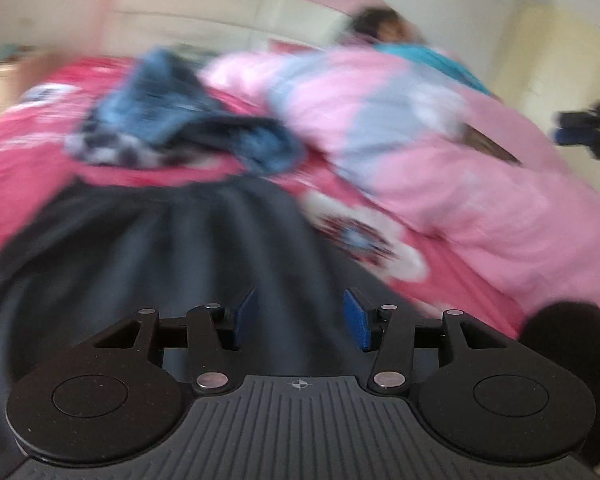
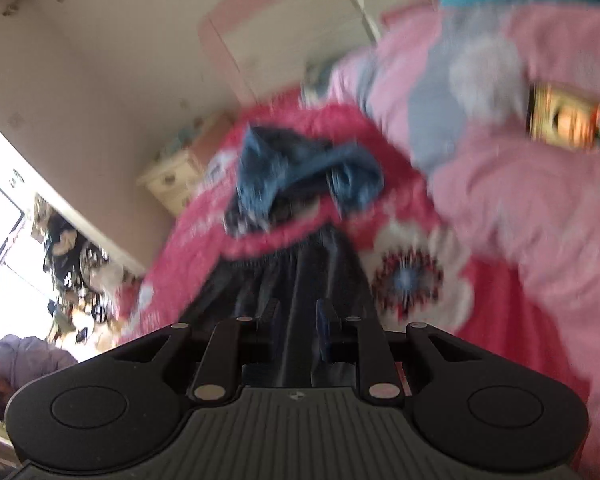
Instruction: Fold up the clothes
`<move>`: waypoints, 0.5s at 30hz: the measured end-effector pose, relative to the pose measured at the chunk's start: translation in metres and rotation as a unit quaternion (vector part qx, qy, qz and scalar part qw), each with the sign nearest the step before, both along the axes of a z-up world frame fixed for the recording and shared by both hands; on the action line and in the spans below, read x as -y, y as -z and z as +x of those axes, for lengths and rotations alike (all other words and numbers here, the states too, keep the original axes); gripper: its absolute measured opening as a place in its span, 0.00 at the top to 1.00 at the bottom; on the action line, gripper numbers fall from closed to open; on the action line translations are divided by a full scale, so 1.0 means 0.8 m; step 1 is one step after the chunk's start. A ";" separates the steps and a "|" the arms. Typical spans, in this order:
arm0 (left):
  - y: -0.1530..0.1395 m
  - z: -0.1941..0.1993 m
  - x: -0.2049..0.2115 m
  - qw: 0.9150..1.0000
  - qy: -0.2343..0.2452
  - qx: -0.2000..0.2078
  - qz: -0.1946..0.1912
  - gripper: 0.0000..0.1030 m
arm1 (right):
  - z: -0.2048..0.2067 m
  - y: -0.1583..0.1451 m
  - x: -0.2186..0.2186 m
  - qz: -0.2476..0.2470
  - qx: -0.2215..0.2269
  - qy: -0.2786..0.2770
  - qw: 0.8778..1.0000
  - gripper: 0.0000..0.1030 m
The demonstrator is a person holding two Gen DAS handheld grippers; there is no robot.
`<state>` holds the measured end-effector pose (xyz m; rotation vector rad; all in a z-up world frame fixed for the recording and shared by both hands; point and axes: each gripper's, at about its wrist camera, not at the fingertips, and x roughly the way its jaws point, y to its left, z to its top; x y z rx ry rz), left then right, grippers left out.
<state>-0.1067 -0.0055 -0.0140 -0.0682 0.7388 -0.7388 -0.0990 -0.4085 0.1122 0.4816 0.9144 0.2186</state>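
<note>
Item: dark pleated garment [image 1: 148, 248], spread on red floral bedcover [image 1: 380, 236], directly under both tools. Blue denim heap [image 1: 180, 120] at 12 o'clock of it; pink blanket [image 1: 480, 184] at 2 o'clock.
L gripper [image 1: 300, 316]: jaws parted, nothing between.
R gripper [image 2: 298, 320]: narrow gap, cloth behind it; grip or not, can't tell.
Risk: views blurred, so a pinch prob. bunches pleats or snags the bedcover.

The skirt [image 1: 172, 248] is dark navy, pleated. The bedcover [image 1: 28, 152] is hot pink with white flowers, their centres red and blue. The jeans [image 1: 172, 116] are blue denim. The blanket [image 1: 480, 184] is pale pink with lilac patches.
</note>
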 end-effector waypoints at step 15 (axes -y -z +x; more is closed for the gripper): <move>0.065 -0.075 0.087 0.973 0.212 -0.083 -0.033 0.53 | 0.055 0.240 -0.047 0.011 -0.287 -0.082 0.954 0.56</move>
